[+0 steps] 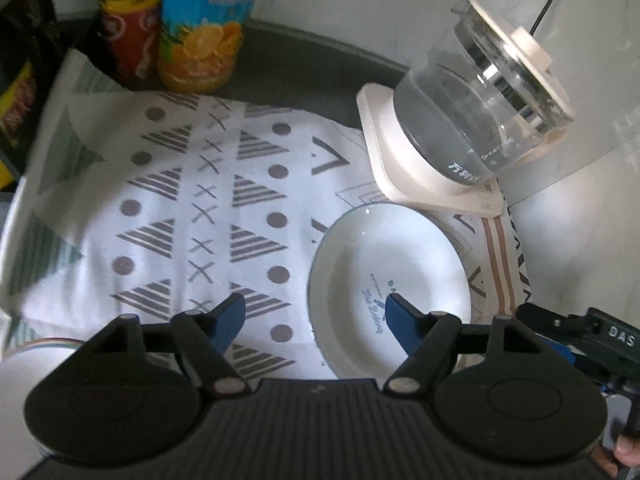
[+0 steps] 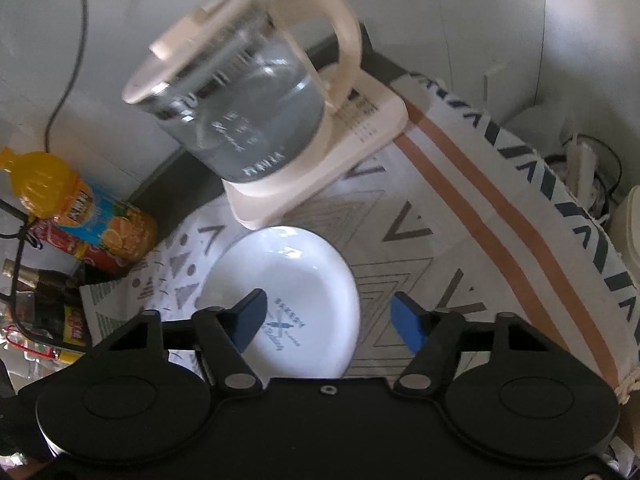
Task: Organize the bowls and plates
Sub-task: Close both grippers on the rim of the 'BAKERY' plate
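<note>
Step in hand, my read: pick up the white plate (image 1: pixel 390 276) with one gripper. It lies flat on the patterned cloth (image 1: pixel 168 200) toward the worktop's right edge, just in front of the kettle base.

- Far left edge: a white bowl (image 1: pixel 32 360), mostly hidden behind the left gripper (image 1: pixel 316 320).
- Left gripper: jaws wide open, empty, straddling the plate's left rim from above. Suggest coming in low and pinching the rim, not the centre.
- Right gripper (image 2: pixel 328 320): jaws wide open, empty, over the plate's right rim.
- Risk: the glass kettle (image 2: pixel 248 120) stands just behind, so lift toward the near edge.

Writing:
- back-left corner: orange juice bottle (image 1: pixel 200 36) and red bottle (image 1: pixel 128 28), labels unreadable
- plate: blue script, not legible
- kettle: white print, unreadable
- "DAS" on the right gripper's body, seen from the left wrist
</note>
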Demonstrator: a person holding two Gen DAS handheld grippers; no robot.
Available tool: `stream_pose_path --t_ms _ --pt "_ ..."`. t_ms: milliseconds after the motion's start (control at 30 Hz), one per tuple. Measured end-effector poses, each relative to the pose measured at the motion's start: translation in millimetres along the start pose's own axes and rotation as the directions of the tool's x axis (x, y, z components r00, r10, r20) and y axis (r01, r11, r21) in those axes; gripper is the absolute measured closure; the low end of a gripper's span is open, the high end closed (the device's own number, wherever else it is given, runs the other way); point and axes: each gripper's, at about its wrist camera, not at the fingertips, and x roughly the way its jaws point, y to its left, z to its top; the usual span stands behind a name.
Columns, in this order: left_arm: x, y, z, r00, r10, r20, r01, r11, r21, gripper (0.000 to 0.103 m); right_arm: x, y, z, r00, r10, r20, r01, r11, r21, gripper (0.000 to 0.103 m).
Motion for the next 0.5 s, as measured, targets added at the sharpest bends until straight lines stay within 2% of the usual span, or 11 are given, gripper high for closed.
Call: stream_pose_path --t_ms 167,367,500 --pt "23.9 0.3 0.3 0.998 0.011 -0.058 -0.013 0.999 -0.045 0.049 23.5 -15.2 9.7 0.997 0.018 -0.080 -0.017 1.000 0.016 0.045" --pt "44.6 1.2 3.8 0.995 0.013 -0.094 -0.021 0.997 -0.077 0.064 51.1 -27.4 17.8 0.986 0.043 -0.163 -0.040 0.999 0.023 0.053" --pt "56.4 3.1 4.2 0.993 0.006 -0.122 -0.019 0.994 -0.107 0.072 66.9 -31.3 19.4 0.973 0.074 -0.218 -0.066 0.997 0.043 0.062"
